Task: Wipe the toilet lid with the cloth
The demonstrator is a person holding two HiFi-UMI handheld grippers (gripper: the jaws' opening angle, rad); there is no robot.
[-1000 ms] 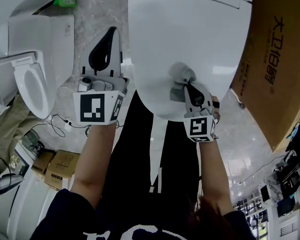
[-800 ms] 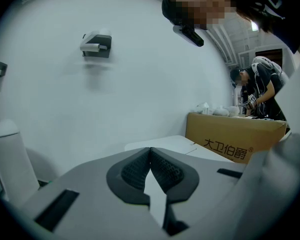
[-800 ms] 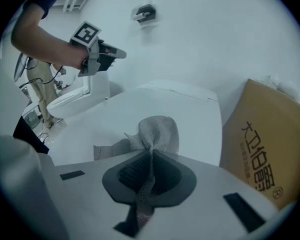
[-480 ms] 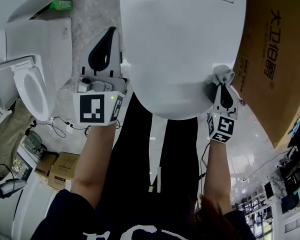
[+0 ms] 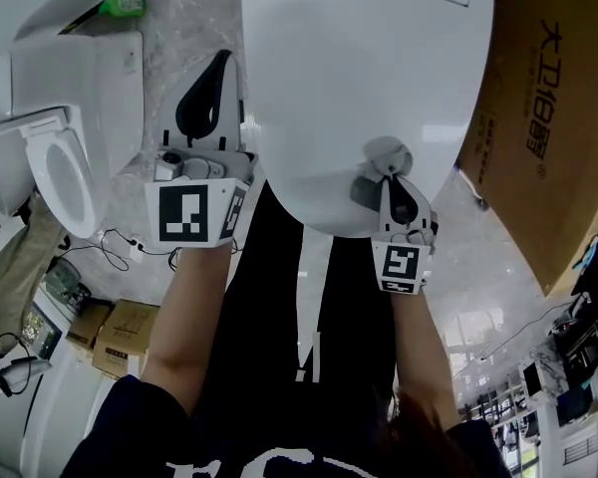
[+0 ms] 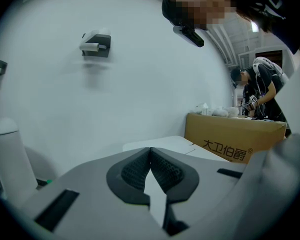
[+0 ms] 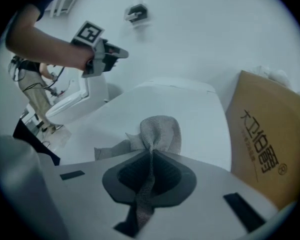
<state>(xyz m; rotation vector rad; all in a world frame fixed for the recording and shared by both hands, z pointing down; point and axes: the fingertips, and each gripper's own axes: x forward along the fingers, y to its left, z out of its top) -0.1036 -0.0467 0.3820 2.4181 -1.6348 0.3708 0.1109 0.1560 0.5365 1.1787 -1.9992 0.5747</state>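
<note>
second toilet (image 5: pixel 65 167): white, at the far left of the head view, seat ring facing up; well apart from the toilet being wiped.
green object (image 5: pixel 126 6): small, on the marbled floor (image 5: pixel 179 28) beyond the second toilet; too small to identify.
small cartons (image 5: pixel 120 332): two brown boxes side by side on the floor at lower left.
left gripper (image 5: pixel 217 73): held over the strip of floor between the two toilets, just off the left edge of the lid and not touching it. Its jaws meet pad to pad at the tips with nothing between them.
marker cube (image 5: pixel 191 214): black-and-white squares, at the rear of the left gripper, next to the person's forearm.
toilet lid (image 5: pixel 369 68): white, glossy, closed down, filling the upper centre of the head view, front rim nearest the person.
cloth (image 5: pixel 377 162): grey, woven, bunched. It lies on the lid near the front rim, right of centre. A fold rises ahead of the jaws, a flap spreads leftward on the lid, and a tail runs back between the pads.
right gripper (image 5: pixel 389 182): over the front right part of the lid, pointing toward the hinge end, jaws clamped tight on the cloth.
large carton (image 5: pixel 548 118): brown cardboard with printed characters, standing just beside the toilet's right side.
background person (image 6: pixel 262 89): in the left gripper view at far right, beyond the carton, bent forward.
</note>
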